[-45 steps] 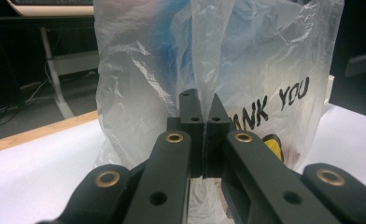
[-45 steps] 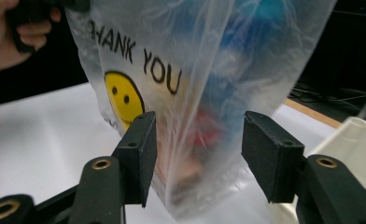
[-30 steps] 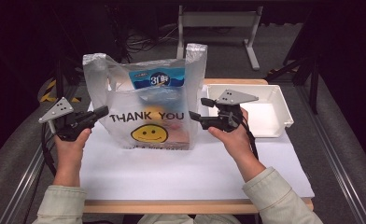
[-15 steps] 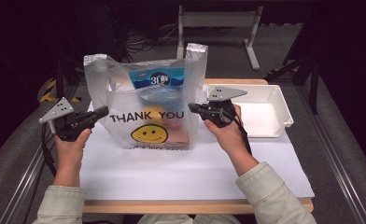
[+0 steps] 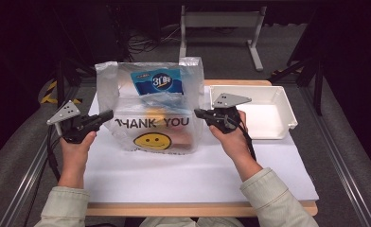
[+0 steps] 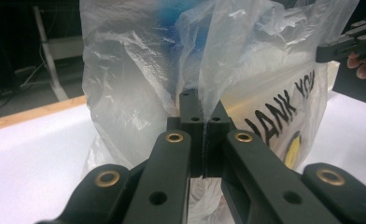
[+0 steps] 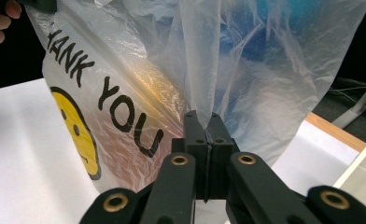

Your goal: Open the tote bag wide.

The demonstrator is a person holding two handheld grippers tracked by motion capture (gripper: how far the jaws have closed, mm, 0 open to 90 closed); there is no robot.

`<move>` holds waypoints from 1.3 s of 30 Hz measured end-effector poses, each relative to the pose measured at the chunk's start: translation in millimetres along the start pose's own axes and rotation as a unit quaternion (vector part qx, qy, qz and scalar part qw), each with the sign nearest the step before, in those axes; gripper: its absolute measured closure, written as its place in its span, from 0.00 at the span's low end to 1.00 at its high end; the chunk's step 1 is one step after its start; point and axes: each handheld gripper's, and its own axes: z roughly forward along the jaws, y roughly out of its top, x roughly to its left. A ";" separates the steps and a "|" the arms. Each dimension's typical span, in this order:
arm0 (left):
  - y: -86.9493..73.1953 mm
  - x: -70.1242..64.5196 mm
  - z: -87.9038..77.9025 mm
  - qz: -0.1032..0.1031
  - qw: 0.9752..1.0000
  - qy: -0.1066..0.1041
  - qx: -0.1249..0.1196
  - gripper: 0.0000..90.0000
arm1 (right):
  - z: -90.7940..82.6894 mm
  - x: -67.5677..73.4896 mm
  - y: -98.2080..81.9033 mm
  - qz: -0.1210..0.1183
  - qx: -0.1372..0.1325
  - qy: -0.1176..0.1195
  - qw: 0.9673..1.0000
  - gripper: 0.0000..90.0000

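Over at nine o'clock on the table [image 5: 198, 184], the left gripper [image 5: 109, 115] is clamped on the plastic bag [image 5: 150, 111], its fingers [image 6: 190, 112] pressed fully together with a fold of the bag's left side pinched between them. The left gripper view makes it plain: film rises straight out of the closed tips.

Moving to the centre, the bag stands upright on the white sheet [image 5: 198, 170] at roughly twelve o'clock from the person, "THANK YOU" and a yellow smiley face [image 5: 156, 140] across its front. Inside, a blue packet [image 5: 157, 81] sits high toward the back, with something orange-brown lower down, too veiled by the film to name.

On to three o'clock of the bag: the right gripper [image 5: 198, 113] has just been closing, and now its fingers [image 7: 195, 128] are shut tight on the bag's right side, plastic gathered between them in the right gripper view.

Further out at two o'clock, a white tray [image 5: 287, 111] rests just beside the right hand [image 5: 231, 137].
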 end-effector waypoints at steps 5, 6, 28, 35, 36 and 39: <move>-4.9 2.5 5.6 -0.004 1.000 -0.001 0.006 1.00 | 3.1 -2.8 -5.9 0.007 0.004 -0.002 1.000 1.00; -6.4 2.9 6.8 -0.005 1.000 -0.001 0.010 1.00 | 4.0 -3.5 -7.5 0.008 0.004 -0.001 1.000 1.00; -32.8 5.1 23.5 -0.016 0.998 -0.005 0.068 1.00 | 19.4 -3.8 -50.7 0.038 0.045 0.013 0.998 1.00; -43.7 8.6 29.2 -0.032 0.995 -0.005 0.089 1.00 | 25.5 -2.1 -63.3 0.048 0.059 0.019 0.997 1.00; -46.3 9.6 30.9 -0.035 0.995 -0.003 0.093 1.00 | 26.7 -2.0 -64.5 0.049 0.060 0.019 0.997 1.00; -48.7 10.7 32.1 -0.038 0.994 -0.006 0.099 1.00 | 28.0 -2.4 -66.6 0.052 0.064 0.020 0.996 1.00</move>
